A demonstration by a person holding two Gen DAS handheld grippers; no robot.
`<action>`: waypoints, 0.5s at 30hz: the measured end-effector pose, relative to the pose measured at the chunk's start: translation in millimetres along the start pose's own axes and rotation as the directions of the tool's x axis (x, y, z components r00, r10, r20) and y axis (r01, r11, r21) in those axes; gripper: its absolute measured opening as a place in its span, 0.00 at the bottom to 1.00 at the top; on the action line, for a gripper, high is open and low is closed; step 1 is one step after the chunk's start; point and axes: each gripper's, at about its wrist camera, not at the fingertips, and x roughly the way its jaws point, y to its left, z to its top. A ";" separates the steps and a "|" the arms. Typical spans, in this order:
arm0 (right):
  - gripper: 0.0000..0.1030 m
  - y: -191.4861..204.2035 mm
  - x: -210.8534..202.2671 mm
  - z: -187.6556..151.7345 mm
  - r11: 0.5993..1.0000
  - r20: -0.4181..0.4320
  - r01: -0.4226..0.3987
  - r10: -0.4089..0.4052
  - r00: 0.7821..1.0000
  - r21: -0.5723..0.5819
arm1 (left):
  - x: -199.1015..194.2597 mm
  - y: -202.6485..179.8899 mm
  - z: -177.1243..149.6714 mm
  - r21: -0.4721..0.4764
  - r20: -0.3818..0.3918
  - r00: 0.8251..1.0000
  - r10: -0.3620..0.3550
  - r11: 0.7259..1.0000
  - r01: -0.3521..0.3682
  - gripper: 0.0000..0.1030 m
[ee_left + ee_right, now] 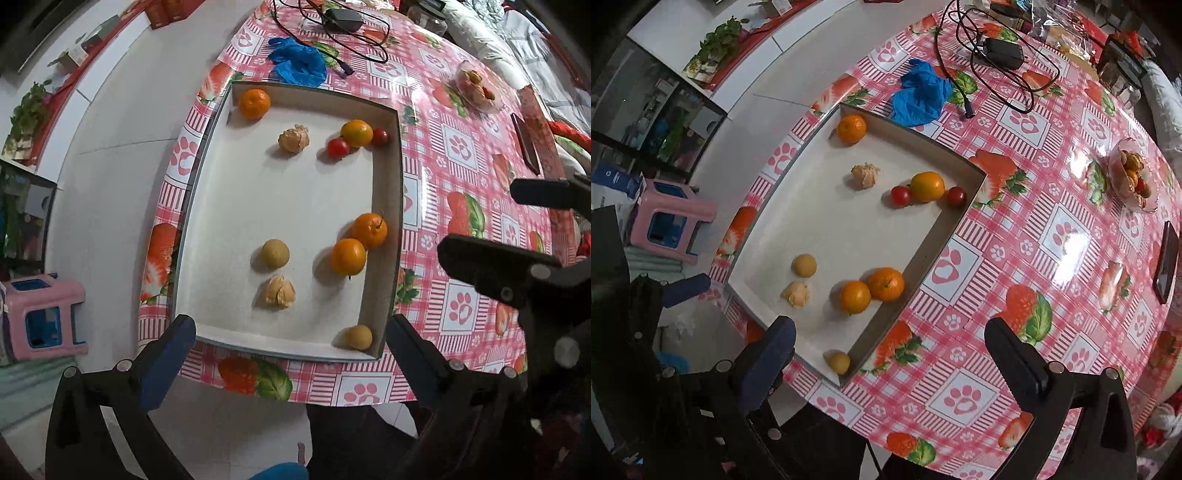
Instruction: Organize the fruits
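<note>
A white tray (pixel 207 206) (pixel 757 258) on the pink checked tablecloth holds several fruits. At its far end lie an orange (pixel 253 104), a peeled mandarin (pixel 293 139), and another orange (pixel 356 133) between two cherry tomatoes (pixel 338 147). Nearer are two touching oranges (pixel 348 256) (pixel 855 297), a yellow-brown ball (pixel 275 253), a second peeled mandarin (pixel 279 291) and a small yellow fruit (pixel 359 336) (pixel 839 362) in the near corner. My left gripper (pixel 291 328) hangs open above the tray's near edge, holding nothing. My right gripper (pixel 890 330) is open and empty above the tray's near right corner.
A blue glove (pixel 921 94), a black charger (pixel 1003 51) with cables, a glass bowl of fruit (pixel 1132 179) and a dark phone (pixel 1167 262) lie on the table beyond and right of the tray. A pink stool (pixel 44 314) stands on the floor at left.
</note>
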 end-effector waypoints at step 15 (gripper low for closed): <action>1.00 5.2 -6.8 2.6 0.999 -0.007 0.019 -0.020 1.000 -0.031 | -8.0 -3.5 4.0 0.004 0.018 0.999 0.028 1.000 -0.028 1.00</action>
